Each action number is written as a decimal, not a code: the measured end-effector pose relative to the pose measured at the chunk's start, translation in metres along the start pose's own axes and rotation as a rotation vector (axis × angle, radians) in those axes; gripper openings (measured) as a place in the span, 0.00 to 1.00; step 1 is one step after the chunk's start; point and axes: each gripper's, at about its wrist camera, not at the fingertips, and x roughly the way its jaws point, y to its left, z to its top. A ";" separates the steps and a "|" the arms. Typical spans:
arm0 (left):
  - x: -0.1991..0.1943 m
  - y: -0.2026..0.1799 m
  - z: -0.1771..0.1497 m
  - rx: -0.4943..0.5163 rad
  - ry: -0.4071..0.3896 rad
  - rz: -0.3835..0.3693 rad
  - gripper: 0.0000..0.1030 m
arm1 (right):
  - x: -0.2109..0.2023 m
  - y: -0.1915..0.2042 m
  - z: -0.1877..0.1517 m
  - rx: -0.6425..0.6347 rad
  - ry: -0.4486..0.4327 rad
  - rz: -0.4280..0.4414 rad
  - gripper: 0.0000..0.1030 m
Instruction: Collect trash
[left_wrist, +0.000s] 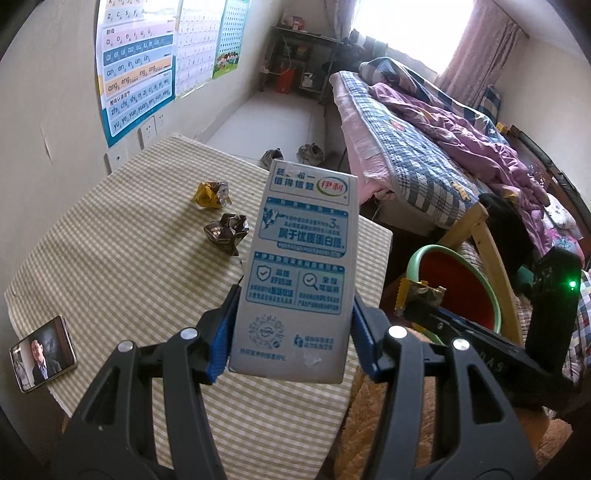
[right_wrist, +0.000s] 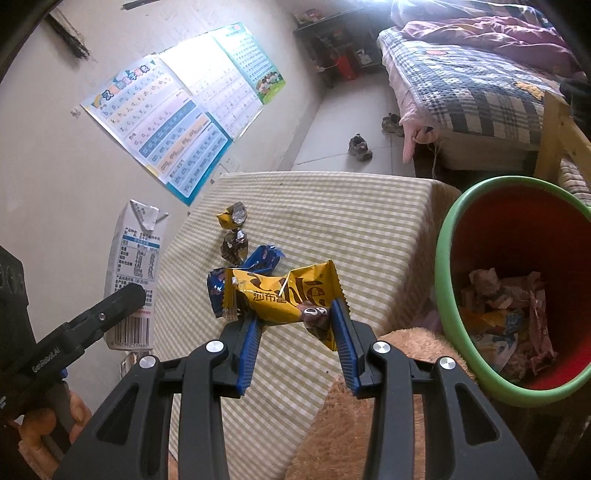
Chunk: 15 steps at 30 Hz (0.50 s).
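My left gripper (left_wrist: 293, 325) is shut on a grey-blue milk carton (left_wrist: 299, 266) and holds it upright above the checked table (left_wrist: 110, 258); the carton also shows in the right wrist view (right_wrist: 135, 266). My right gripper (right_wrist: 297, 325) is shut on a yellow snack wrapper (right_wrist: 284, 295) above the table's near edge. A blue wrapper (right_wrist: 258, 260) lies behind it. A crumpled yellow wrapper (left_wrist: 211, 194) and a crumpled brown wrapper (left_wrist: 226, 233) lie on the table. The red bin with a green rim (right_wrist: 517, 258) stands to the right and holds several wrappers.
A phone (left_wrist: 42, 352) lies at the table's left edge. A bed (left_wrist: 424, 147) with quilts stands on the right. Shoes (right_wrist: 360, 147) lie on the floor beyond the table. Posters (left_wrist: 136, 66) hang on the left wall. A tan plush surface (right_wrist: 369, 424) lies below the grippers.
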 end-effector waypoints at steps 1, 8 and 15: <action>0.000 0.000 -0.001 -0.001 0.002 -0.002 0.51 | 0.000 -0.001 0.000 0.003 -0.001 -0.001 0.36; 0.004 -0.002 -0.004 0.002 0.014 -0.005 0.51 | -0.001 -0.006 -0.001 0.018 0.000 -0.008 0.37; 0.008 -0.003 -0.004 0.006 0.025 -0.012 0.51 | -0.001 -0.008 0.000 0.027 0.000 -0.015 0.37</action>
